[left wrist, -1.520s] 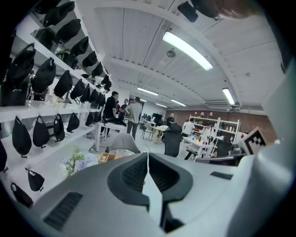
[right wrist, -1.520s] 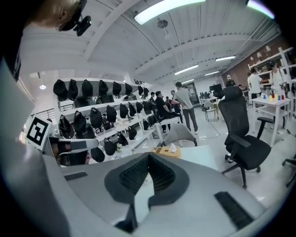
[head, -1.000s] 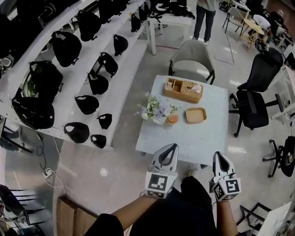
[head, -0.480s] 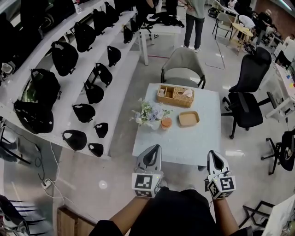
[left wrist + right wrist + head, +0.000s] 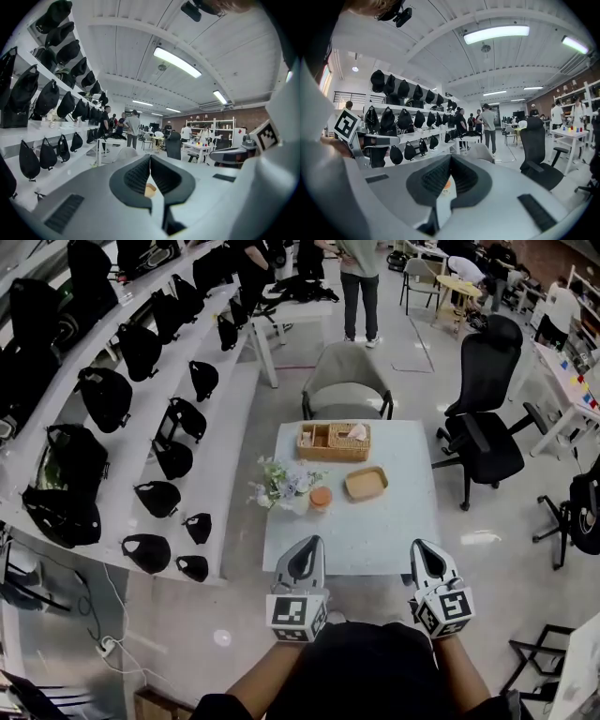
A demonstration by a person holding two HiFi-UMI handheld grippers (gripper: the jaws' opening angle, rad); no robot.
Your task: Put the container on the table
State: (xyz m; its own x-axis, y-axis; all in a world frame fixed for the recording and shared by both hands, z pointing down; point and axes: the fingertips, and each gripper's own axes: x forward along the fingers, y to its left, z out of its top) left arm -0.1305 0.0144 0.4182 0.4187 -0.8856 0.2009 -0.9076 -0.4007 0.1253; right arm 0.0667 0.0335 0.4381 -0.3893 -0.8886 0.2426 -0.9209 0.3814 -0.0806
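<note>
A white table (image 5: 375, 531) stands in front of me. On it are a shallow tan container (image 5: 366, 484), a wicker basket (image 5: 333, 441) with compartments, an orange cup (image 5: 321, 497) and a small bunch of flowers (image 5: 281, 482). My left gripper (image 5: 307, 546) hovers at the table's near edge, shut and empty. My right gripper (image 5: 419, 547) hangs level with it to the right, also shut with nothing in it. In the left gripper view the jaws (image 5: 150, 157) meet, and the tan container (image 5: 150, 189) peeks through below them. The right gripper view shows closed jaws (image 5: 450, 157) with the orange cup (image 5: 446, 183) behind.
Long white shelves (image 5: 216, 437) with black bags and caps run along the left. A grey armchair (image 5: 347, 381) sits behind the table, and black office chairs (image 5: 483, 427) stand to the right. People stand at the far end of the room.
Both grippers stay shut and empty at the table's near edge. The head view has swung, so the table now sits further left and a little smaller in the picture.
</note>
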